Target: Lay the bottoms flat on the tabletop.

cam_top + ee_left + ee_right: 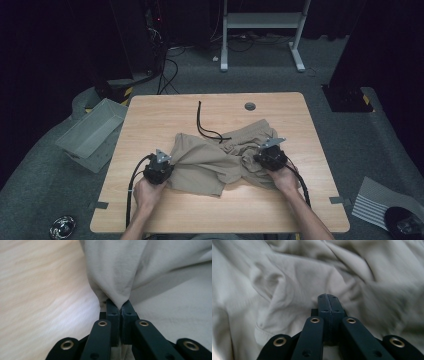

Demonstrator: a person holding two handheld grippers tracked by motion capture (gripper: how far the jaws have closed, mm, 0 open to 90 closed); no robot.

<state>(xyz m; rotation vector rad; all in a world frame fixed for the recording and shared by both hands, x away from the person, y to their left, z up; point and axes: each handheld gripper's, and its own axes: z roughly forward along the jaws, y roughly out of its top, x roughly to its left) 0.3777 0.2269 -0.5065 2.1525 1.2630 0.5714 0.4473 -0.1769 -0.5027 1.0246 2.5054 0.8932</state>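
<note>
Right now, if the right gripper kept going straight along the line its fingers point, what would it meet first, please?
The right gripper has its fingers pressed together and points straight into the crumpled beige garment. It would most likely meet that rumpled fabric at once. How close it already is to the cloth is hard to judge.

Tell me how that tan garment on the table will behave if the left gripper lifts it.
The tan garment is probably floppy: it lies crumpled in soft folds. Lifted by the left gripper, it would likely hang and drape from the pinched fold. Its black drawstring may trail loose. It looks light, thin cloth.
</note>
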